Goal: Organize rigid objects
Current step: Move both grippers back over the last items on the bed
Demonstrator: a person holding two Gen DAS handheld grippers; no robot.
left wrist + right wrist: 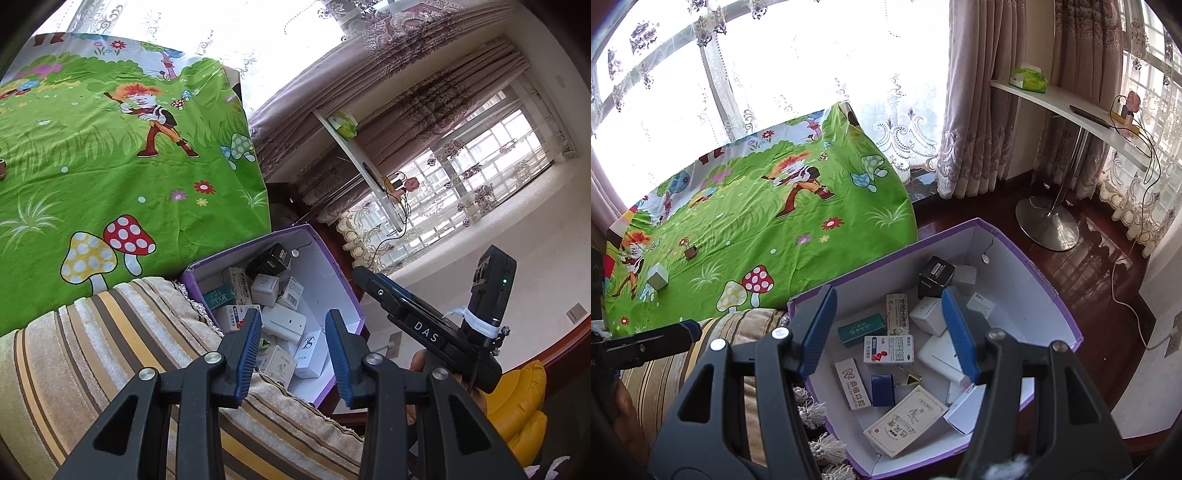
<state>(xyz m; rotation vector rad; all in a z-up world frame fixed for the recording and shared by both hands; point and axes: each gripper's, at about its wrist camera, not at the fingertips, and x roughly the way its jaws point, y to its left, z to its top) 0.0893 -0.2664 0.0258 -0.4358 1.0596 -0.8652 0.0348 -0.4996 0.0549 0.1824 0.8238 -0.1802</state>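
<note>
Purple box (1049,295), white inside, sits beside the green cloth (775,229); it holds many small cartons, one black carton (936,277) at the far end. Right gripper (886,332) above it, spread, empty. Left gripper (293,354) parted, empty. One grey carton (657,277) remains on the cloth, far left.

The left gripper (293,350) fills the lower middle of its view, jaws apart, nothing between them. The right gripper (888,332) sits lower centre of its view, jaws wider apart and empty. Part of a hand (419,363) shows at lower right, behind the right gripper.
</note>
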